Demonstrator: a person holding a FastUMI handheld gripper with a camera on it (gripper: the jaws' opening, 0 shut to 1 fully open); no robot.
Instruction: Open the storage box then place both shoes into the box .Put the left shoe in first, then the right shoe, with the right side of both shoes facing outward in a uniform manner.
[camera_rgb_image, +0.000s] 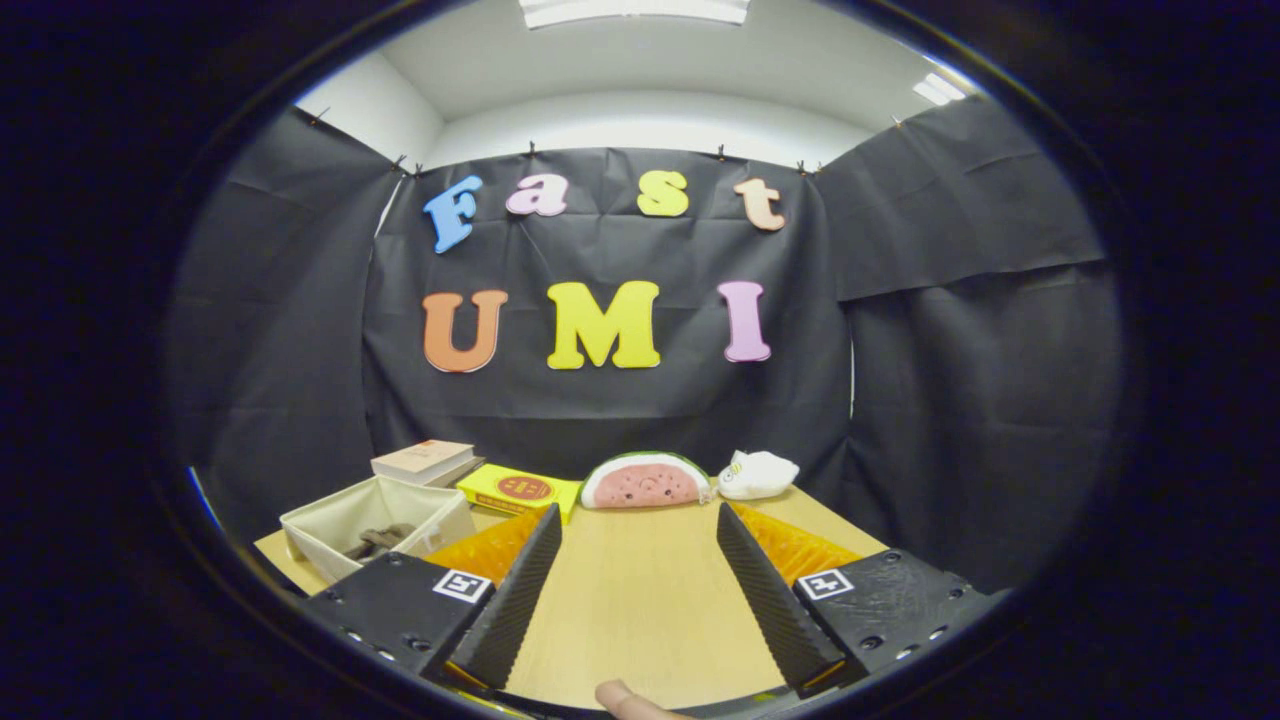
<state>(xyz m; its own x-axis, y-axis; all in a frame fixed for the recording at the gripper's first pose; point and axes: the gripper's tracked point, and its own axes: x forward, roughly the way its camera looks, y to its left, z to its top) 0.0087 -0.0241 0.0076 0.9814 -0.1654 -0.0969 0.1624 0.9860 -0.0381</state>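
Wood top: pale wooden table (640, 610) runs from near me to the far cloth wall; the stretch between my fingers is bare, so nothing is in reach to grasp.
My gripper: gripper (633, 525) is spread wide with nothing between the fingers and nothing held. I judge I hold it level and low over the table to take in the scene before going for the box.
Fingertip: a fingertip (628, 700) pokes in at the near edge, part of the hand carrying the tool.
Storage box: cream fabric storage box (330, 520) sits to the left, just beyond my left finger. Its top looks open, with a dark item (380, 541) lying inside; I cannot tell if that is a shoe.
Shoes: I cannot pick out either shoe for certain from here.
Far row: a stack of books (425, 461) behind the box, a yellow packet (520, 489) beside it, a watermelon-slice plush (645, 482) in the middle, a white bundle (757, 474) on the right. They line the wall, which keeps the middle free for working.
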